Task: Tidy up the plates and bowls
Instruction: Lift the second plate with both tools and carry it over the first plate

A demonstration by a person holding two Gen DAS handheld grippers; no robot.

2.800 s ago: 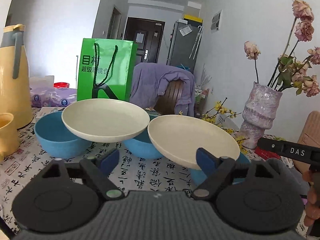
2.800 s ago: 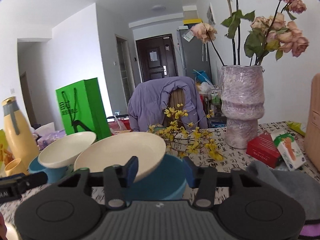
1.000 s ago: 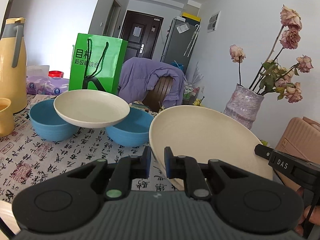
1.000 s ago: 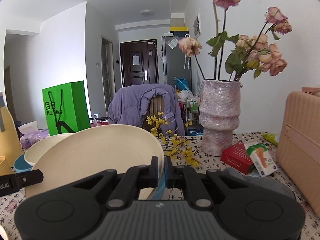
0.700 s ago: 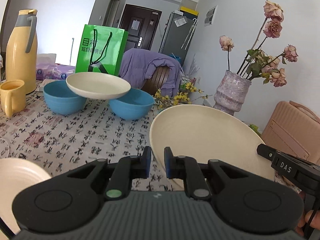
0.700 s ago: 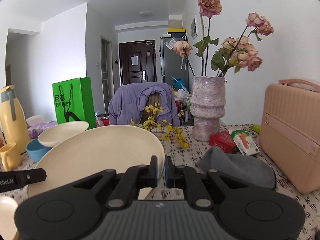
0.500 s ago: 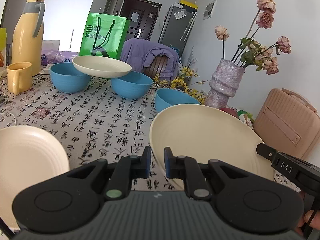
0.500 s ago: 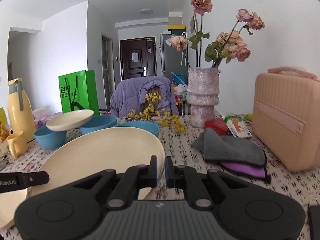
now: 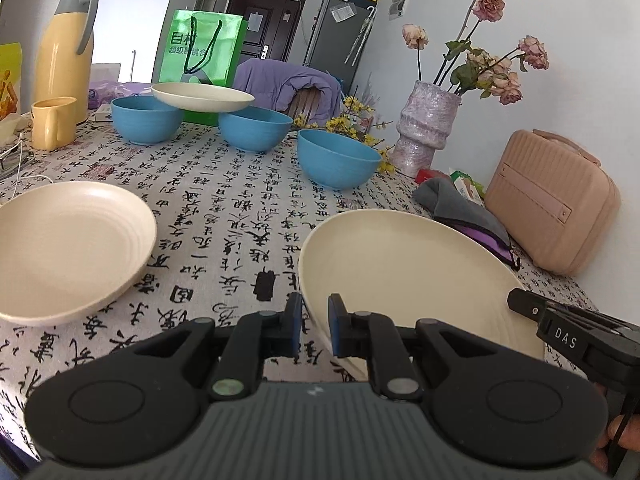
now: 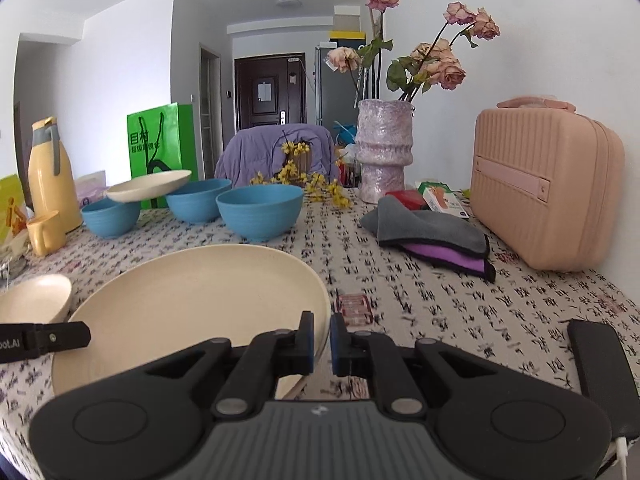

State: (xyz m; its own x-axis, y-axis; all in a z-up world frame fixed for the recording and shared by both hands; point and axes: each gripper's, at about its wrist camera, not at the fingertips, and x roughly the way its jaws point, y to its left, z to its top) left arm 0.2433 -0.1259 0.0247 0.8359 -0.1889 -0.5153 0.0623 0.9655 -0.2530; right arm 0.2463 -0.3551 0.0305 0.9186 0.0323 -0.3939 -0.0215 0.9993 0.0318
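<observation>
A cream plate [image 9: 400, 280] hangs tilted low over the patterned tablecloth [image 9: 240, 208], held by both grippers. My left gripper [image 9: 314, 328] is shut on its left rim. In the right wrist view the same plate [image 10: 192, 304] has my right gripper [image 10: 322, 338] shut on its right rim. A second cream plate [image 9: 68, 244] lies on the table to the left. A third cream plate [image 9: 202, 97] rests across two blue bowls [image 9: 146, 120] [image 9: 255, 128] at the back. Nearer stands another blue bowl [image 9: 338, 163].
A yellow thermos [image 9: 64, 52] and mug [image 9: 52, 122] stand at the back left, with a green bag [image 9: 200, 46] behind the bowls. At the right are a vase [image 10: 384, 152], a pink case [image 10: 544, 188], folded cloths [image 10: 432, 236] and a black phone [image 10: 596, 364].
Both grippers closed on the plate that lay on a blue bowl and carried it back toward the near side and lower. The bowls now look farther off, and the second plate has come into view.
</observation>
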